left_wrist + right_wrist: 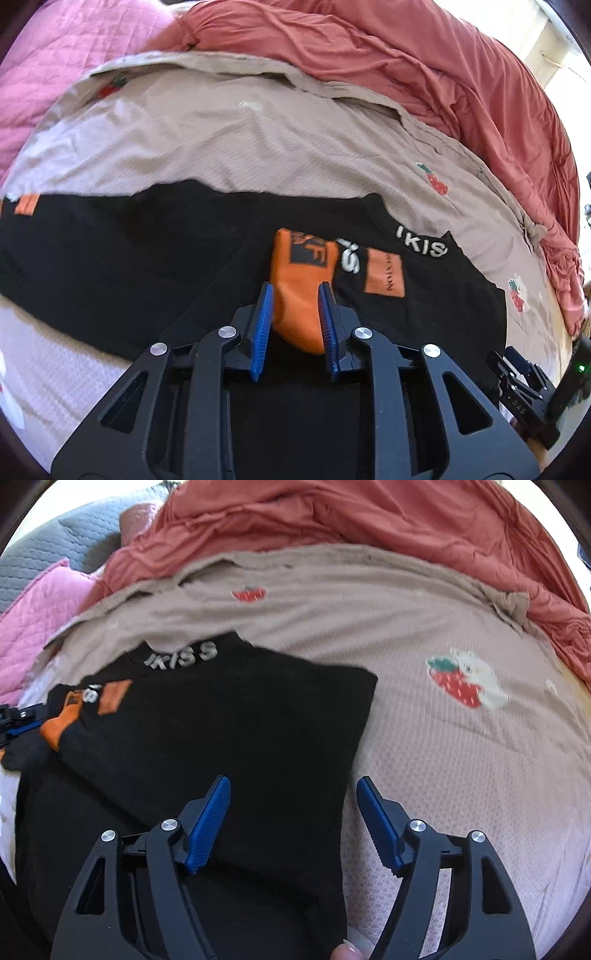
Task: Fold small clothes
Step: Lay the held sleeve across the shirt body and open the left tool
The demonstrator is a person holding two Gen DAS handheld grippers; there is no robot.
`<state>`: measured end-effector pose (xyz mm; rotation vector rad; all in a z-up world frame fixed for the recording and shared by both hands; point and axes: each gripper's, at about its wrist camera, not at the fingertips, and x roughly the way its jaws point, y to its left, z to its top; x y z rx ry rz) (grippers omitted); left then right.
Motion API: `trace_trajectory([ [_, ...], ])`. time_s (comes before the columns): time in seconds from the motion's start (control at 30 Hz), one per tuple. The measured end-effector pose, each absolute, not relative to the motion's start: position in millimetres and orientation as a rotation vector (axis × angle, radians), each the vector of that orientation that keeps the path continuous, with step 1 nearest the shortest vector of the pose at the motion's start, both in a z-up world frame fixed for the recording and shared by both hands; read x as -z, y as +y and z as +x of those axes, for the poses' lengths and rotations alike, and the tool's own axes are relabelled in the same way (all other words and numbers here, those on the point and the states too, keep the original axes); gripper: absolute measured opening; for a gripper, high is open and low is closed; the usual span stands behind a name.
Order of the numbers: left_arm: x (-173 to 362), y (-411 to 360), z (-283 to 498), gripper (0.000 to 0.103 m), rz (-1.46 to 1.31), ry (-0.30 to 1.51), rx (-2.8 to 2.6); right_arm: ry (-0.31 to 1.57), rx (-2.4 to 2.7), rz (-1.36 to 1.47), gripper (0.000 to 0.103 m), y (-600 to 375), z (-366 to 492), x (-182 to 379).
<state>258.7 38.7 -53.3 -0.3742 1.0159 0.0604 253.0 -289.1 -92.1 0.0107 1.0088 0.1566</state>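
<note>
- left gripper (295,291) — nearest the lens in the left wrist view; blue pads stood narrowly apart with the orange cuff (301,295) of the black garment (129,266) between them. whether the pads pressed the cloth or only flanked it could not be told.
- right gripper (293,788) — jaws wide, nothing held; left pad over the folded black panel, right pad over the bedcover beyond its edge.
- black garment — lay flat and partly folded across the bed, white lettering at the collar (183,655), orange patch (384,273) beside it.
- step in hand, by judgement — laying the sleeve inward; best done by setting the cuff flat on the body before parting the pads fully, while the right gripper smooths the outer edge square.
- beige bedcover (424,760) — soft, waffle-textured, strawberry prints (458,686); likely to drag with the cloth.
- red quilt (388,55) and pink quilted pillow (55,74) — heaped behind; daylight at the right.
</note>
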Motion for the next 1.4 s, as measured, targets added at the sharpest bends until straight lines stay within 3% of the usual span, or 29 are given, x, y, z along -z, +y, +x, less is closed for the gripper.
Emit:
trace_trajectory([
  [0.23,79.5,38.4,255.9,0.025,-0.472,1.077,-0.029,0.987,-0.18,0.023,0.072,-288.7,249.9,89.0],
  [0.4,79.9,19.6,257.6,0.007,-0.362,1.075,-0.04,0.968,-0.223,0.003,0.075,-280.2,247.0,84.9],
  [0.6,53.9,14.8,253.1,0.005,-0.274,1.013,-0.034,0.972,-0.224,0.005,0.074,-279.9,247.8,85.0],
  [0.77,80.6,23.7,261.4,0.01,-0.282,1.131,-0.089,1.038,-0.191,-0.014,0.074,-281.4,251.3,97.8],
  [1.27,34.0,4.4,244.9,0.014,-0.141,0.983,-0.102,0.932,-0.27,-0.018,0.076,-274.4,241.1,75.6],
  [1.4,44.5,-20.7,250.2,0.023,-0.099,1.015,-0.035,0.935,-0.349,-0.044,0.078,-259.0,237.6,77.0],
])
